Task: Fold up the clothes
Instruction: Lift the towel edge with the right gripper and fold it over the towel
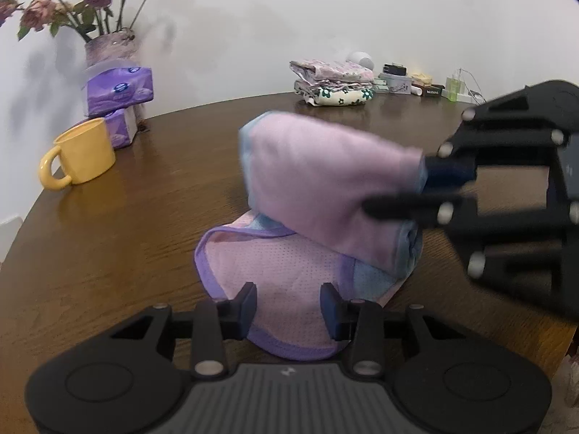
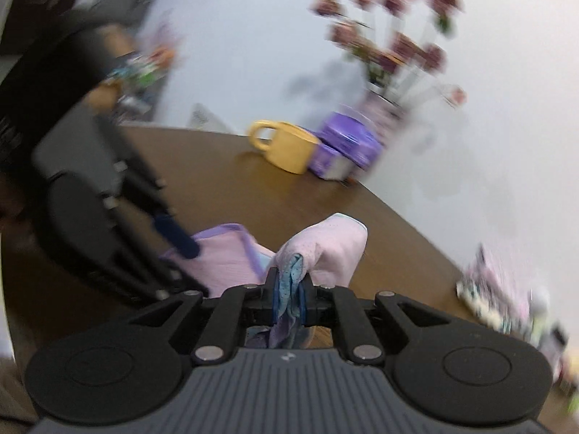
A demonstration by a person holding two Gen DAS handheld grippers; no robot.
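Risk lay in my right gripper (image 2: 287, 289): its jaws were clamped on the pink garment's (image 1: 289, 275) blue hem, lifting one flap off the surface (image 1: 144, 217). My left gripper (image 1: 288, 298) stood part-open, pinning nothing, so the garment could drag and bunch.

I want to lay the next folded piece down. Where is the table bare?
Bare wood lies between the yellow mug and the pink garment, and between that garment and the folded floral stack. The far right edge is crowded with small bottles and boxes.
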